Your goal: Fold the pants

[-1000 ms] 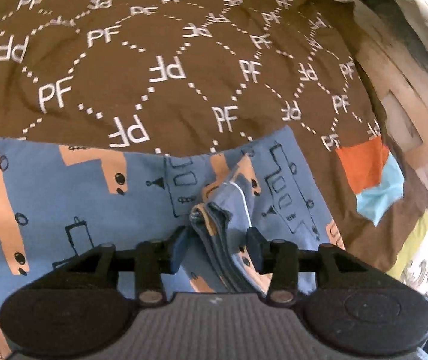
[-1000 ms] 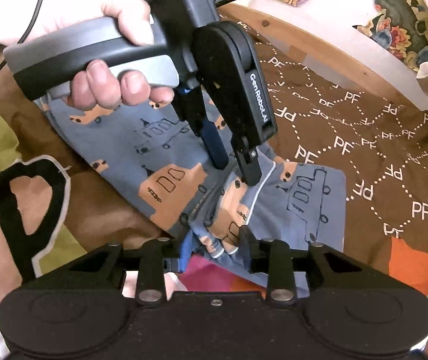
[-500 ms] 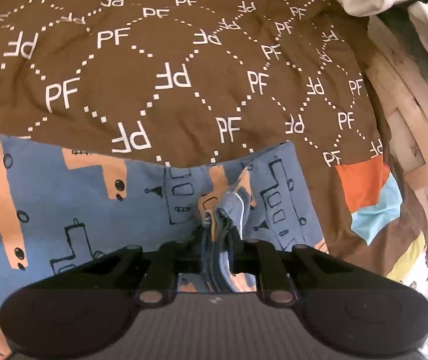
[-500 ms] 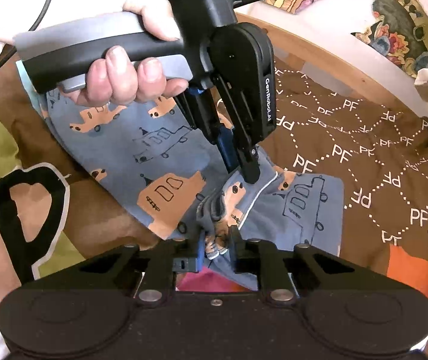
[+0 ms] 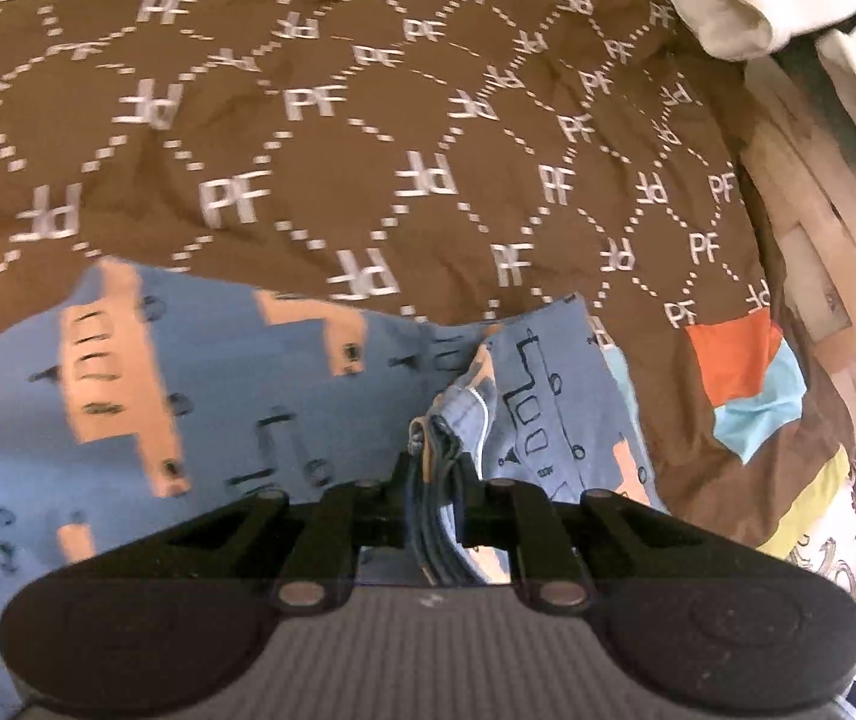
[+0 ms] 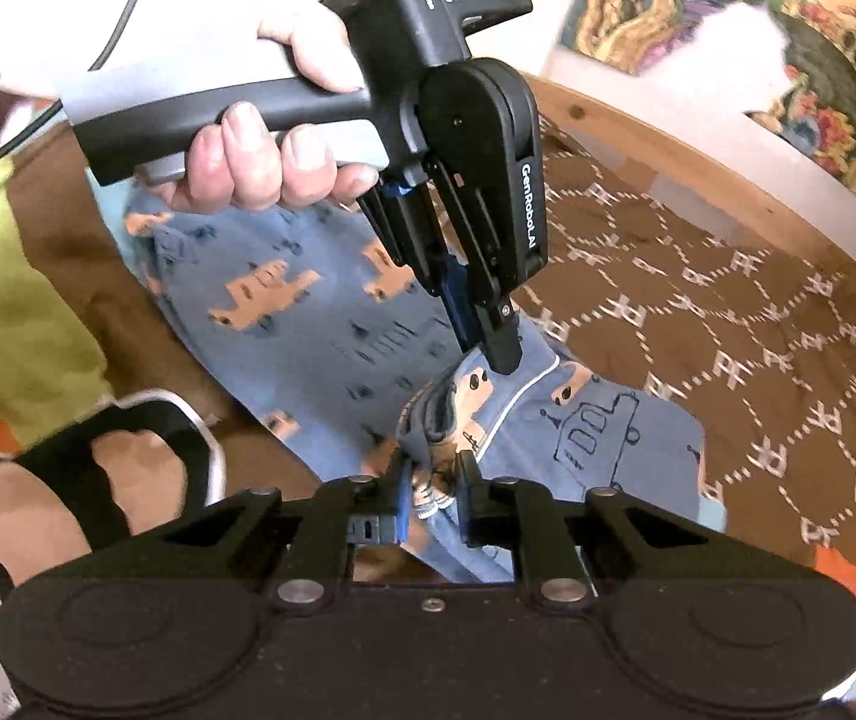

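— What are the pants (image 5: 200, 408) looking like?
— Blue, printed with orange and outlined trucks, white piping along one seam.
— And how are they lying?
— Spreading across the brown bedspread, one bunched edge rising in a gathered ridge.

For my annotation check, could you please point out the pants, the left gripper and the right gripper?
pants (image 5: 308, 420), left wrist view, flat blue panel.
left gripper (image 5: 434, 480), left wrist view, between fingertips.
right gripper (image 6: 431, 480), right wrist view, between fingertips.

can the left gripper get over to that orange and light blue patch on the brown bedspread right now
Probably not freely. The left gripper is shut on a bunched fold of the blue truck-print pants, so moving would drag the cloth. The path itself, across the brown PF-patterned bedspread to the orange and light blue patch, looks unobstructed.
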`<state>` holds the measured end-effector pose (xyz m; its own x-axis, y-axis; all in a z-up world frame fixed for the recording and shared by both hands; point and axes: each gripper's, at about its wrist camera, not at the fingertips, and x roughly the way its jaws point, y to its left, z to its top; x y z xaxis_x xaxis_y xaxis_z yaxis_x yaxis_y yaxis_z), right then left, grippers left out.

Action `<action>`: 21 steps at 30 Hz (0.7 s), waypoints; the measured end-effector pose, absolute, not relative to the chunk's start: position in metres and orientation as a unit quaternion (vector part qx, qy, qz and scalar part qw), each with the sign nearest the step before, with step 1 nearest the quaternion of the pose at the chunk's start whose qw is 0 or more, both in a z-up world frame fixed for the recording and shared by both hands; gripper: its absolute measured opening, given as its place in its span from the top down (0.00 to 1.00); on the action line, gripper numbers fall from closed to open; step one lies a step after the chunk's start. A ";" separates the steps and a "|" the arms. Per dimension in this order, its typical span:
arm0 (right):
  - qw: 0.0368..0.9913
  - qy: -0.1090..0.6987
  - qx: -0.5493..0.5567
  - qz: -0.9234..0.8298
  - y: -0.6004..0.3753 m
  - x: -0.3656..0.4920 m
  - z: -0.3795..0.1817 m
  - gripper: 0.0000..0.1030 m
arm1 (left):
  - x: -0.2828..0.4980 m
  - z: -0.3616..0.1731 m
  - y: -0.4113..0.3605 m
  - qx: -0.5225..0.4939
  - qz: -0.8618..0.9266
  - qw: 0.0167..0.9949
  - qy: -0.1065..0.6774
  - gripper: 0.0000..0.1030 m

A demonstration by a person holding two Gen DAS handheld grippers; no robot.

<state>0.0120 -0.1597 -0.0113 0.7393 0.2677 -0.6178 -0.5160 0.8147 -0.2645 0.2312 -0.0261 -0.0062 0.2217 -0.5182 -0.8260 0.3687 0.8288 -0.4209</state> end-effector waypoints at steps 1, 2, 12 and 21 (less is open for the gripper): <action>0.907 0.289 -0.214 0.222 -0.156 0.012 -0.011 0.85 | 0.230 -0.006 -0.020 -0.070 -0.280 0.780 0.555 0.88; 0.905 0.288 -0.213 0.228 -0.151 0.013 -0.010 0.85 | 0.230 -0.006 -0.015 -0.073 -0.275 0.781 0.556 0.88; 0.893 0.290 -0.195 0.283 -0.117 0.024 -0.011 0.85 | 0.233 -0.005 0.035 -0.073 -0.249 0.785 0.563 0.88; 0.879 0.299 -0.189 0.320 -0.091 0.032 -0.014 0.85 | 0.231 -0.007 0.061 -0.060 -0.231 0.788 0.567 0.88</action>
<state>0.0320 -0.0908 -0.0140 0.6159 0.4501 -0.6466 -0.6761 0.7233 -0.1404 0.2306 0.0611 -0.0066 0.2502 -0.4329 -0.8660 0.2958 0.8859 -0.3574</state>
